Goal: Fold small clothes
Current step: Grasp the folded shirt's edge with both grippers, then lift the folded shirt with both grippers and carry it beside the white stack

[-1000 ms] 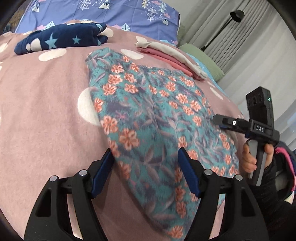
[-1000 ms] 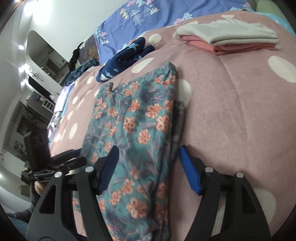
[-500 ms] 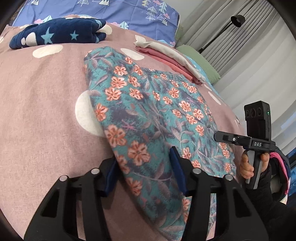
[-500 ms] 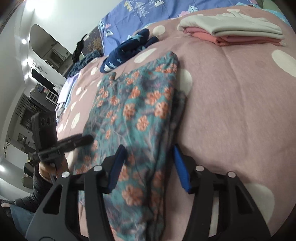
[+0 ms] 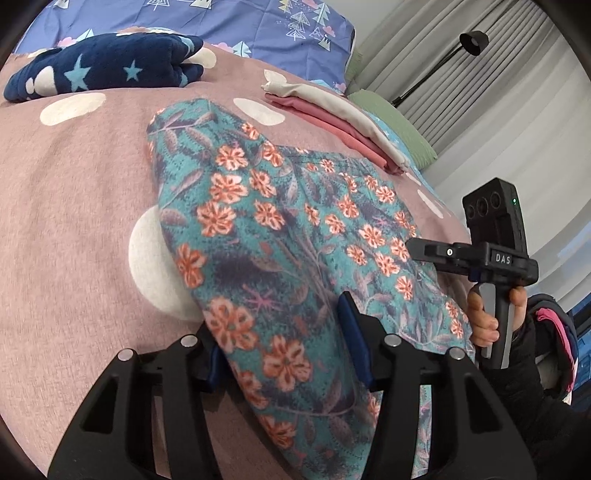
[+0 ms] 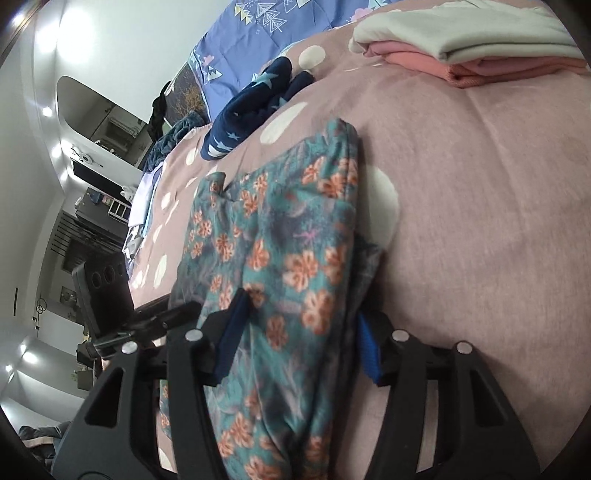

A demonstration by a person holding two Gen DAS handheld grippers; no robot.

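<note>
Gripping the floral garment (image 5: pixel 280 236), both claws clamp it; right claw (image 5: pixel 410 249) reads "DAS".

Spotted bed (image 5: pixel 74 206), floral garment (image 5: pixel 280 236), folded stack (image 5: pixel 332 110)

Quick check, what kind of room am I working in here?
Most likely a bedroom: the clothes lie on a bed with a pink dotted cover, a blue patterned pillow at its head, and a floor lamp by grey curtains.
</note>
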